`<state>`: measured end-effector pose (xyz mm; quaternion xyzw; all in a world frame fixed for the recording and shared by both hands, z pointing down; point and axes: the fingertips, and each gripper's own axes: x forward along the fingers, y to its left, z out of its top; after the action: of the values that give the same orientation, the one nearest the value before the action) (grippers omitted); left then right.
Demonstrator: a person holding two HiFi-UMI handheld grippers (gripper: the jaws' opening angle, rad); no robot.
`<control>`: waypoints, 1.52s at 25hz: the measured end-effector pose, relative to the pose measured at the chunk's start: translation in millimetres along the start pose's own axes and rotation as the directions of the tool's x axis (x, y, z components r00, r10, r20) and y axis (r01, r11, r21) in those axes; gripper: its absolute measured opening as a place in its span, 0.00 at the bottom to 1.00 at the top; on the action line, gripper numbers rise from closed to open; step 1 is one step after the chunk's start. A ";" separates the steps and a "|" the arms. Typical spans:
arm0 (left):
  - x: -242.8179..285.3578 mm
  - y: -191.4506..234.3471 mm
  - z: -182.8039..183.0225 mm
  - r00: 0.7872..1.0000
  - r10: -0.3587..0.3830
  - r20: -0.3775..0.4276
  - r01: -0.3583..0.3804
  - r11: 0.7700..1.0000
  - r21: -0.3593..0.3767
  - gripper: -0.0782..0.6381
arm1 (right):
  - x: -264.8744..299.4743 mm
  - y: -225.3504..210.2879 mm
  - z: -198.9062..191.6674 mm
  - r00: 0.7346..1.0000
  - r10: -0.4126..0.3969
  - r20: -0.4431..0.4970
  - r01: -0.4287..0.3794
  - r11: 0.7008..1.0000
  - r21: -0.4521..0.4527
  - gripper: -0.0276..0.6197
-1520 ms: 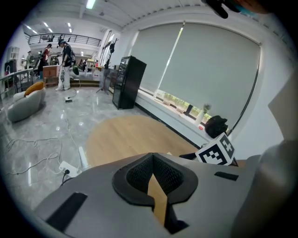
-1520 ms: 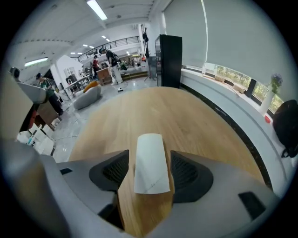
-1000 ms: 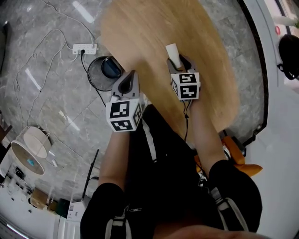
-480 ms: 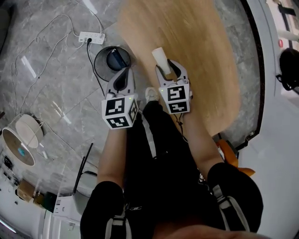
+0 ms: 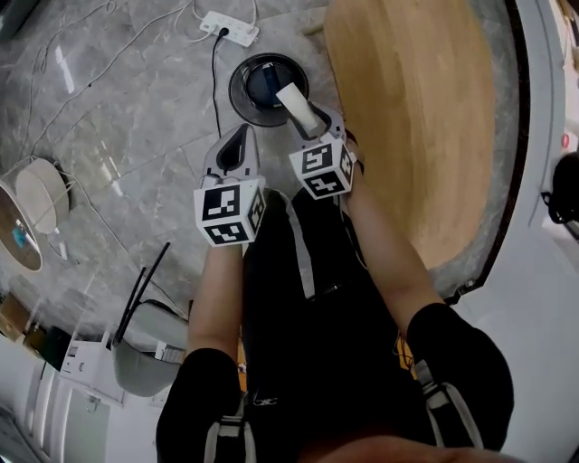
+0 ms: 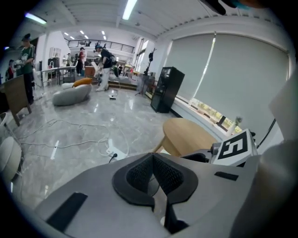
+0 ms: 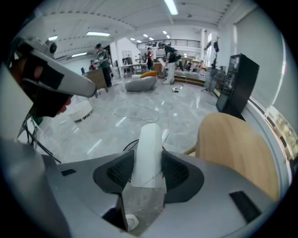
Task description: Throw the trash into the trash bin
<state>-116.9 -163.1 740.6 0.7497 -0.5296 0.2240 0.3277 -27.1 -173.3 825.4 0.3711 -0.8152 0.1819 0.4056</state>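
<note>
- The right gripper is clamped on the white tube-shaped piece of trash. One pad presses on each side of it, and the jaws have just been closing in a touch with the trash between them.
- The trash sticks out past the jaw tips. From the head view its free end lines up over the opening of the round black trash bin. I can't tell how high above the bin it is.
- The bin stands on the grey marble floor, just beside the edge of the round light-wood table. There's something dark blue down inside it.
- The left gripper is clenched with nothing in it. In the left gripper view the ribbed pads meet at the tip, with only floor past them.
- The left gripper sits just beside the right one, over bare floor on the near side of the bin.
- A white power strip lies on the floor beyond the bin, with its black cable running past the rim.
</note>
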 end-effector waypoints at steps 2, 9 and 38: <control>-10.4 24.4 -13.3 1.000 0.025 -0.002 -0.025 0.999 -0.034 0.13 | 22.7 20.4 -1.5 0.999 0.026 -0.042 -0.028 0.998 -0.051 0.34; -23.5 75.3 -36.8 0.999 0.050 -0.002 -0.050 0.991 -0.121 0.13 | 91.3 51.1 -20.9 0.984 0.059 -0.170 -0.073 0.995 -0.072 0.34; -68.9 58.3 36.5 0.986 0.008 0.167 0.006 0.996 -0.084 0.13 | -96.4 17.2 125.7 0.906 -0.176 0.385 0.066 0.957 0.281 0.06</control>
<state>-195.5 -158.1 683.4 0.7512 -0.5645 0.1379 0.3131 -68.1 -192.9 672.7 0.5012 -0.8256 0.1812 0.1854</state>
